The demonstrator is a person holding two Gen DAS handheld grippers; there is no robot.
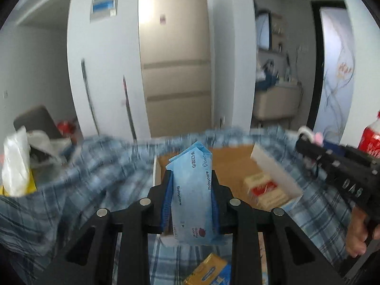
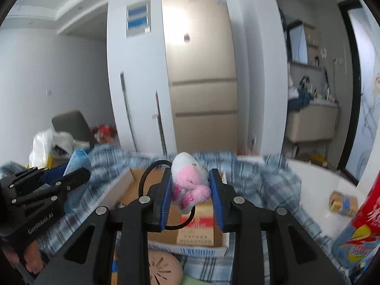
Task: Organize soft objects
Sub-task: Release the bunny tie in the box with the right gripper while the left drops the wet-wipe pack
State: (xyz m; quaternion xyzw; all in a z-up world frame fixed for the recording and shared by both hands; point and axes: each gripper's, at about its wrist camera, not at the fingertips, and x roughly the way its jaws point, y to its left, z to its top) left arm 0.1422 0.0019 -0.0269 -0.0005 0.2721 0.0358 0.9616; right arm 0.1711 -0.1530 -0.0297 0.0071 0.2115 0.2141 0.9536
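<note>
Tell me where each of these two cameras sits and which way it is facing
Left wrist: on the left hand-held gripper, facing the beige fridge over an open cardboard box; shows its black fingers shut on a blue wipes packet, plus the right hand.
Right wrist: on the right hand-held gripper, facing the same way; shows its fingers shut on a pink-and-white plush toy, plus the left hand.
Shared: fridge, box, blue checked cloth.

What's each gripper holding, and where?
Left gripper: blue wipes pack, clamped across its middle. Right gripper: pink and white plush toy, squeezed at its sides.
</note>
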